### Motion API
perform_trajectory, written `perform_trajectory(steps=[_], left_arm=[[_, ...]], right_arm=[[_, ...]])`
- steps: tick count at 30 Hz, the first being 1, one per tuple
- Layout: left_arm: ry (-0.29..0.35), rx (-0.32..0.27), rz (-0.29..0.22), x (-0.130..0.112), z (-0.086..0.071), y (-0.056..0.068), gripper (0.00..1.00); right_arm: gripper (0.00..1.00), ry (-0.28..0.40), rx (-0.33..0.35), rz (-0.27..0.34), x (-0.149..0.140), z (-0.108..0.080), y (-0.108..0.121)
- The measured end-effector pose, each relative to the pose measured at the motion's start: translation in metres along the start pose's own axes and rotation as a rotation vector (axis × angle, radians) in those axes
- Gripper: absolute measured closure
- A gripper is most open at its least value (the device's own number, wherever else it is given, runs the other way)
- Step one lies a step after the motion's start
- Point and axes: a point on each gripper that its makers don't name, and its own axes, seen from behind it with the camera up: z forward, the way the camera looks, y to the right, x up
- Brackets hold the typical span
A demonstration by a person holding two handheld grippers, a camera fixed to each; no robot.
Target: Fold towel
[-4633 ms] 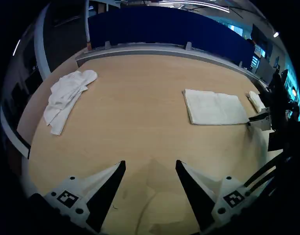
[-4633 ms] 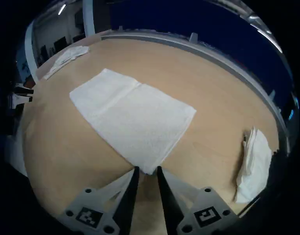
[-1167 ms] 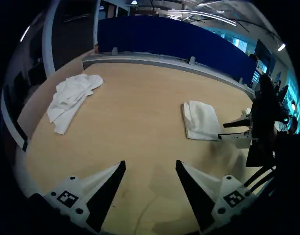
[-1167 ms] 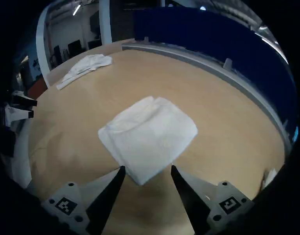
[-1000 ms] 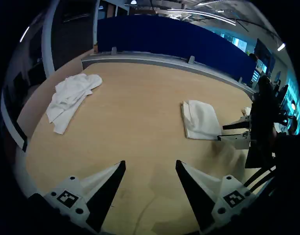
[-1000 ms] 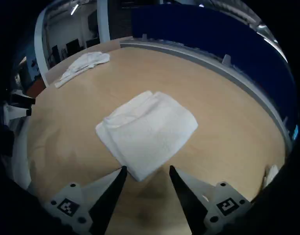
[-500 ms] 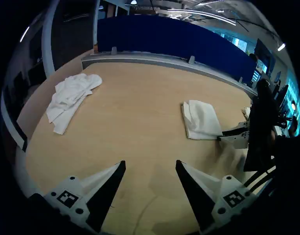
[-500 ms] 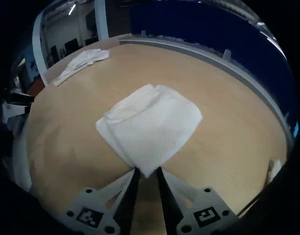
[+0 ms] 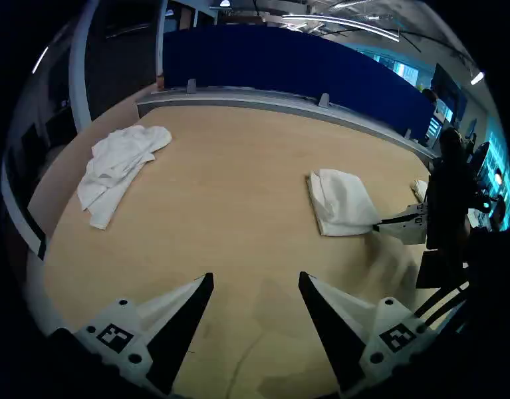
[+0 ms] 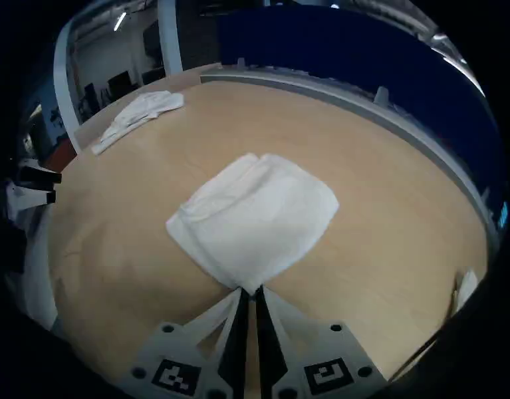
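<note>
**Right fingers pinching the folded towel's near corner; left fingers gaping over bare wood**

The right gripper (image 10: 251, 292) is gripping the folded towel (image 10: 255, 216) at its nearest corner, its fingers pressing almost together with the cloth tip between them. The towel is lying flat near the middle of the table (image 9: 241, 173), a soft, roughly square pad of white terry with rounded folds along its left side. The left gripper (image 9: 255, 276) is hovering with its fingers spread wide and gripping nothing.

Smooth pale wood is lying open between the two grippers and all round the folded towel. A grey rail (image 9: 268, 101) and a blue partition (image 9: 288, 63) are closing off the table's far edge; the left edge is curving away.

Three white cloths are showing: the folded towel, a crumpled towel (image 9: 118, 169) heaped near the far left edge, and a third white cloth (image 9: 419, 191) peeking in at the right edge.
</note>
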Motion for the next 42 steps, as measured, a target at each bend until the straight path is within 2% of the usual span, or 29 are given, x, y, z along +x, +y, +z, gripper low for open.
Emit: perform_trajectory(steps=[5, 8, 17, 23, 34, 42], left_arm=[[0.008, -0.004, 0.004, 0.005, -0.004, 0.002, 0.05], [0.017, -0.007, 0.009, 0.009, -0.005, 0.003, 0.05], [0.056, -0.023, 0.019, 0.029, -0.008, 0.008, 0.05], [0.083, -0.032, 0.034, 0.043, -0.012, 0.013, 0.05], [0.101, -0.062, 0.050, 0.055, -0.014, 0.028, 0.05], [0.101, -0.074, 0.068, 0.058, -0.013, 0.037, 0.05]], right_arm=[[0.93, 0.048, -0.011, -0.007, 0.021, -0.011, 0.003], [0.94, 0.093, -0.018, -0.014, 0.044, -0.022, 0.004], [0.94, 0.225, -0.045, -0.057, 0.117, -0.073, 0.008], [0.94, 0.294, -0.064, -0.059, 0.146, -0.106, 0.010], [0.94, 0.335, -0.099, -0.009, 0.150, -0.139, 0.030], [0.94, 0.341, -0.141, 0.024, 0.143, -0.160, 0.065]])
